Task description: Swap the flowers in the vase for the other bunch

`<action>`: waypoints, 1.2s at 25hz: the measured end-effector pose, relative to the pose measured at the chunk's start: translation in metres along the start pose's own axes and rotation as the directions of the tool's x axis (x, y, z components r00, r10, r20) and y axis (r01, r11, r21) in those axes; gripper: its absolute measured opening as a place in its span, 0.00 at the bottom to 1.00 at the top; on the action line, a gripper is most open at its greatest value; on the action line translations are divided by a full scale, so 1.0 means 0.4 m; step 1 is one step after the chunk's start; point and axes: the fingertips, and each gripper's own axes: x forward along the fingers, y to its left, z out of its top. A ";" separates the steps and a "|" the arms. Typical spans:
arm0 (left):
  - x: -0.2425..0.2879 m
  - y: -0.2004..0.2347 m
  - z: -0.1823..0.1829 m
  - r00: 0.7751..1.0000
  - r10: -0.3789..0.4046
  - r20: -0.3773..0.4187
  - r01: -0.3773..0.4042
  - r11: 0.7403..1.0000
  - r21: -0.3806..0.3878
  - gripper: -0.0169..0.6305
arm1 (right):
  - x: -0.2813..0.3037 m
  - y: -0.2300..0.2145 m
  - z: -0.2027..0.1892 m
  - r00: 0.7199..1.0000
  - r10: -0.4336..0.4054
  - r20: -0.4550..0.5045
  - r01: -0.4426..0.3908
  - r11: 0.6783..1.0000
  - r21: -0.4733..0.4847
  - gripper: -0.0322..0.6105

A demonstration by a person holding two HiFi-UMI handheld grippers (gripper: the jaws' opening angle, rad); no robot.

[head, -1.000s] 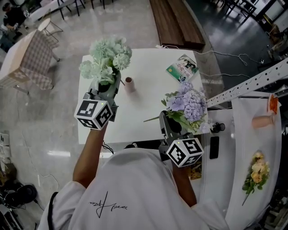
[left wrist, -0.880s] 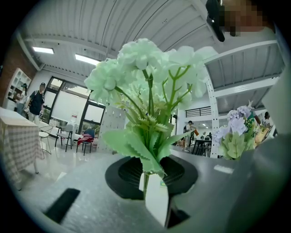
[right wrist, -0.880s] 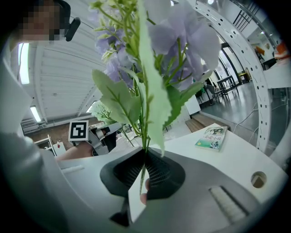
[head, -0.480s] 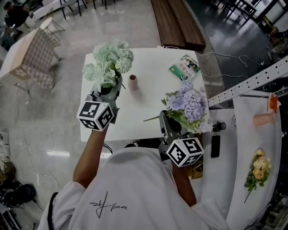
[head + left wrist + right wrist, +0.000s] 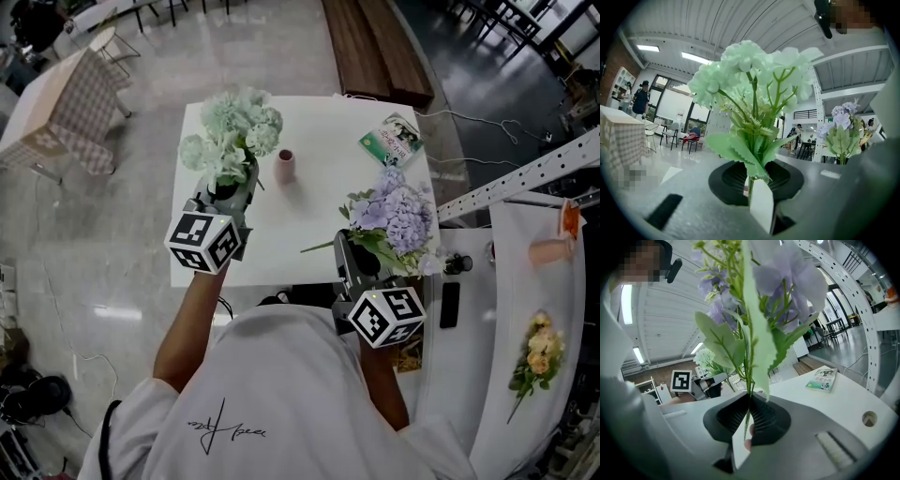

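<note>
Both grippers are clamped on stems: the left gripper (image 5: 228,187) on the green bunch (image 5: 230,136), the right gripper (image 5: 361,258) on the purple bunch (image 5: 398,211). Between them, toward the far edge of the table (image 5: 309,234), stands the small pink vase (image 5: 285,166), seemingly empty. Being light and narrow, it could tip if a stem snags its rim.

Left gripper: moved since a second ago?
Yes. The left gripper, holding the green bunch, shifted toward the table's near edge, judged against the pink vase.

on the table (image 5: 309,220) the vase (image 5: 285,166) stands between left bunch (image 5: 230,131) and right bunch (image 5: 398,214), booklet (image 5: 394,141) behind the latter.
</note>
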 end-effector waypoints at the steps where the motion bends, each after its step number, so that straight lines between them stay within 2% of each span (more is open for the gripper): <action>1: -0.005 0.002 -0.004 1.000 0.003 -0.002 -0.003 1.000 -0.004 0.14 | 0.001 0.002 -0.003 1.000 0.002 -0.003 -0.002 1.000 0.000 0.08; 30: -0.109 -0.037 -0.173 0.993 0.031 -0.112 -0.044 0.992 -0.117 0.13 | 0.025 0.010 -0.063 0.995 0.018 -0.099 -0.020 1.000 -0.017 0.08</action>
